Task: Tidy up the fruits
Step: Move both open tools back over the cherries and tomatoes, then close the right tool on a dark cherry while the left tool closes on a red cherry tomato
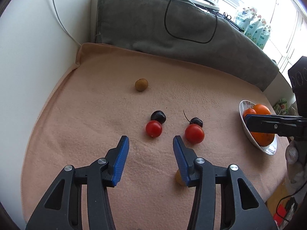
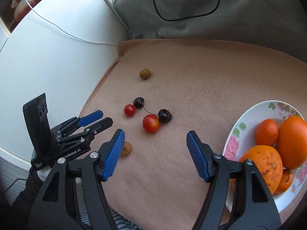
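Note:
On a peach towel (image 1: 76, 115) lie two red cherry tomatoes (image 1: 153, 128) (image 1: 194, 133), two dark cherries (image 1: 158, 116) (image 1: 196, 122), and two brown longans, one far (image 1: 141, 84) and one half hidden behind my left gripper's right finger (image 1: 179, 177). My left gripper (image 1: 151, 143) is open and empty, just short of the tomatoes. My right gripper (image 2: 155, 137) is open and empty, hovering near the larger tomato (image 2: 151, 123). A floral bowl (image 2: 241, 122) at the right holds several oranges (image 2: 291, 141).
A grey cushion (image 1: 172, 25) with a black cable lines the back edge. A white wall panel (image 1: 38, 57) stands at the left. My left gripper's body (image 2: 63, 134) shows at the left of the right wrist view. Bottles (image 1: 253, 25) stand by the window.

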Action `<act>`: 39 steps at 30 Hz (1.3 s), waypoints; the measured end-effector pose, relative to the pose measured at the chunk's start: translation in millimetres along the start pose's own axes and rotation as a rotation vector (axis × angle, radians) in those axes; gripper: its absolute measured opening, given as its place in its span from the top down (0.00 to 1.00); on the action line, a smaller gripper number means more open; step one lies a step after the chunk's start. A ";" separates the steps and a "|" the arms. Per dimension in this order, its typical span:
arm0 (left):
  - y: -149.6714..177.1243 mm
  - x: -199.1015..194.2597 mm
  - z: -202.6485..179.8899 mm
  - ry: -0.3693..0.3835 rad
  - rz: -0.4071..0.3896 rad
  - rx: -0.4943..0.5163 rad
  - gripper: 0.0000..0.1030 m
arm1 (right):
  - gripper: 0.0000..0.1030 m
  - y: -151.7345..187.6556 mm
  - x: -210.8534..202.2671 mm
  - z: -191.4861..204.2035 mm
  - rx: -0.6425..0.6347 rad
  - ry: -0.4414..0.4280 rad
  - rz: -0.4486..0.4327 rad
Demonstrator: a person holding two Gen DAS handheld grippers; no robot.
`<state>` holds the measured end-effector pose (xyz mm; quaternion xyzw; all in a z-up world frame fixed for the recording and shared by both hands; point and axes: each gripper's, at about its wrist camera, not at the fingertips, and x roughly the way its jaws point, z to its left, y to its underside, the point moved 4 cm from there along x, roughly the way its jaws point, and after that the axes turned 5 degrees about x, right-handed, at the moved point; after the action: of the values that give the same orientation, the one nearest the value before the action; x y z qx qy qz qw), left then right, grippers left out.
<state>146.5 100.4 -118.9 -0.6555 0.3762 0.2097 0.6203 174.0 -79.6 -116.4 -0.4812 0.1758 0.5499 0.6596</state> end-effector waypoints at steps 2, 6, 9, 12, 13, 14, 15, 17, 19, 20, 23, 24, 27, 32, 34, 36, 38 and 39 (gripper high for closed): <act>1.4 4.3 0.5 0.004 0.007 0.003 0.55 | 0.45 -10.8 12.5 -5.2 0.031 -0.006 0.034; 1.5 11.4 -1.9 0.023 0.020 0.009 0.58 | 0.48 -25.7 37.7 -11.8 0.054 0.016 0.082; 0.4 15.9 -2.4 0.020 0.023 0.025 0.61 | 0.51 -28.6 55.8 -14.0 0.096 0.000 0.131; -0.1 19.6 -1.3 0.024 0.030 0.030 0.62 | 0.52 -31.6 66.7 -15.3 0.122 0.018 0.151; -0.2 20.5 -0.8 0.027 0.032 0.032 0.62 | 0.53 -33.3 69.7 -15.8 0.128 0.022 0.155; -0.1 21.1 -1.2 0.027 0.033 0.035 0.62 | 0.53 -34.7 72.2 -16.8 0.135 0.025 0.158; -0.6 21.8 -1.5 0.029 0.035 0.039 0.62 | 0.54 -35.9 74.7 -18.1 0.142 0.029 0.161; -1.2 23.1 -2.7 0.030 0.040 0.048 0.62 | 0.57 -37.9 79.6 -21.1 0.152 0.042 0.170; -2.1 25.3 -2.9 0.026 0.045 0.055 0.62 | 0.58 -39.5 84.3 -22.5 0.159 0.044 0.179; -2.7 26.9 -2.6 0.024 0.048 0.059 0.62 | 0.58 -40.7 86.5 -21.9 0.159 0.042 0.182; -4.1 31.8 -1.2 0.019 0.055 0.058 0.62 | 0.58 -42.3 88.9 -19.1 0.156 0.039 0.183; -3.9 32.7 -1.0 0.016 0.056 0.059 0.62 | 0.58 -42.8 89.7 -18.0 0.153 0.041 0.184; -4.5 35.3 -1.3 0.014 0.058 0.063 0.62 | 0.59 -44.2 92.6 -17.1 0.145 0.052 0.188; -4.7 37.3 -6.0 0.003 0.058 0.088 0.62 | 0.65 -44.5 96.0 -19.1 0.149 0.060 0.199; -4.5 39.2 -7.2 0.003 0.062 0.095 0.62 | 0.66 -44.3 98.4 -17.9 0.143 0.061 0.205; -4.5 41.3 -6.7 -0.003 0.066 0.097 0.62 | 0.66 -43.7 99.5 -15.8 0.137 0.060 0.209; -4.3 43.1 -5.7 -0.001 0.069 0.094 0.62 | 0.69 -43.2 100.1 -13.9 0.127 0.062 0.212; -4.8 44.0 -5.2 -0.004 0.069 0.095 0.62 | 0.70 -42.4 102.0 -12.8 0.125 0.064 0.215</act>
<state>176.8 84.8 -147.6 -0.6115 0.4068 0.2143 0.6439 249.7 -30.5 -181.4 -0.4348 0.2812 0.5900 0.6195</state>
